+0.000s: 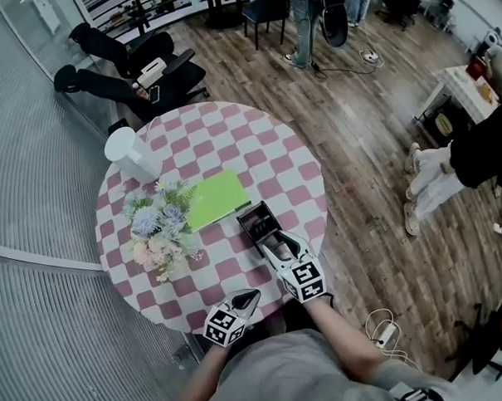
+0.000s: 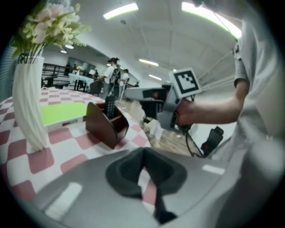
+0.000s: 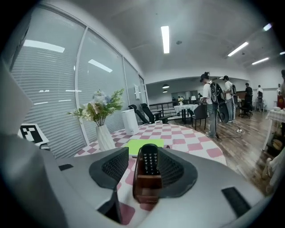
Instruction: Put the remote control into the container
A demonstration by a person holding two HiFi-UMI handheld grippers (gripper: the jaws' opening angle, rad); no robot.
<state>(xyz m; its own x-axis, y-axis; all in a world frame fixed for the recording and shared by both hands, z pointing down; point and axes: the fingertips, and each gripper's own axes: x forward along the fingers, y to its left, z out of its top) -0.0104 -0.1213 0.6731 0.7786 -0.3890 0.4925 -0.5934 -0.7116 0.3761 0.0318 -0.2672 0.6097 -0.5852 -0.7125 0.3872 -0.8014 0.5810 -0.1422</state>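
Right gripper (image 1: 280, 248): jaws wide apart, clamping nothing. Black remote control (image 3: 148, 159) in line between jaws, clear of pads.
Remote upright in dark brown wooden container (image 3: 146, 189), just far of gripper, on round pink-and-white checked table (image 1: 299, 164).
Left gripper (image 2: 144, 173): jaws together, empty, at near table edge.
Judged: placing done, release done. Left: draw right gripper clear.

**No words to read**

No words or numbers can be read anywhere. The marker cube (image 2: 185, 82) shows only black and white squares. The remote control (image 3: 149, 159) has buttons, but their marks are too small to read.
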